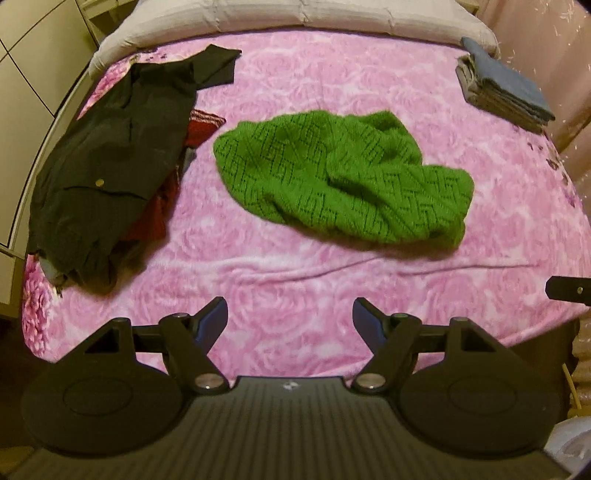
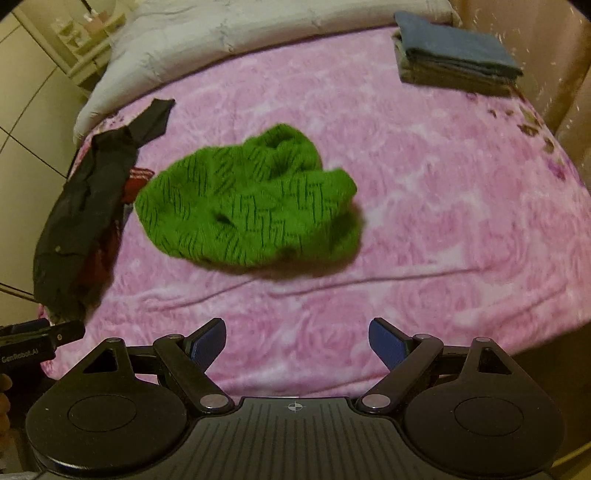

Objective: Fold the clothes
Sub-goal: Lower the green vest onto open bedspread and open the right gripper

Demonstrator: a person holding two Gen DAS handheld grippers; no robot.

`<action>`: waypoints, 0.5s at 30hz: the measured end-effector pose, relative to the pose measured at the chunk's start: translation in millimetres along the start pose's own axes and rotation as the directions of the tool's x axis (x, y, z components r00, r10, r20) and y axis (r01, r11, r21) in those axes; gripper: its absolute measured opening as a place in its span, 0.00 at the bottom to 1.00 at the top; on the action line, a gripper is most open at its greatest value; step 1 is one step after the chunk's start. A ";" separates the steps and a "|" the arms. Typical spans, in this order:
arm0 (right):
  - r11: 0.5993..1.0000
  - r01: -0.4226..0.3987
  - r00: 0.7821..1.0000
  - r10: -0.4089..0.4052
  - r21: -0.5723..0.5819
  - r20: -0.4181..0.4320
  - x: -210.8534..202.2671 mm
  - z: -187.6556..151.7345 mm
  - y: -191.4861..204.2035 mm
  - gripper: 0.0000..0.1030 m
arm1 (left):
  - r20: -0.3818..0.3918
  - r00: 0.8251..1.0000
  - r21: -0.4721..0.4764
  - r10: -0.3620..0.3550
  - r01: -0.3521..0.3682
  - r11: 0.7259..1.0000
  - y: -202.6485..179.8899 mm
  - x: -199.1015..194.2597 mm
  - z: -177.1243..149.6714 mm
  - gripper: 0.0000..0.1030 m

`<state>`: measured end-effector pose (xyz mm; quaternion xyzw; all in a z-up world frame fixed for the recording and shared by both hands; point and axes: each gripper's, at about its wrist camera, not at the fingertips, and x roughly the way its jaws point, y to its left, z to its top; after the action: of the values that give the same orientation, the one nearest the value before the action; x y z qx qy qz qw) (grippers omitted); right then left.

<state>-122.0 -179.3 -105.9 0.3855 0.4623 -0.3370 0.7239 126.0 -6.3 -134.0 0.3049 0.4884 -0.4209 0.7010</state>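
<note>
A crumpled green knitted garment [image 1: 343,177] lies in the middle of the pink bed; it also shows in the right wrist view [image 2: 251,206]. My left gripper [image 1: 290,314] is open and empty, above the bed's near edge, short of the garment. My right gripper [image 2: 297,334] is open and empty, also near the front edge. A pile of unfolded clothes topped by a black garment [image 1: 110,155] lies at the left, with red cloth under it; it shows in the right wrist view [image 2: 85,206] too.
A stack of folded blue and grey clothes [image 1: 502,92] sits at the far right corner, also seen in the right wrist view [image 2: 454,55]. A grey duvet [image 1: 295,18] runs along the bed's far end. Pale cabinets [image 1: 33,74] stand to the left.
</note>
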 end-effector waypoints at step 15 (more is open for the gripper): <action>0.996 -0.014 0.999 0.011 -0.093 -0.030 21.0 41.1 -8.0 0.85 | 0.008 0.999 -0.075 0.040 -0.040 0.996 -21.5 8.9 28.9 0.70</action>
<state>-104.6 -221.6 -116.1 0.3590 0.4859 -0.3049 0.7363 120.7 -43.0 -133.0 0.2863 0.4944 -0.3897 0.7224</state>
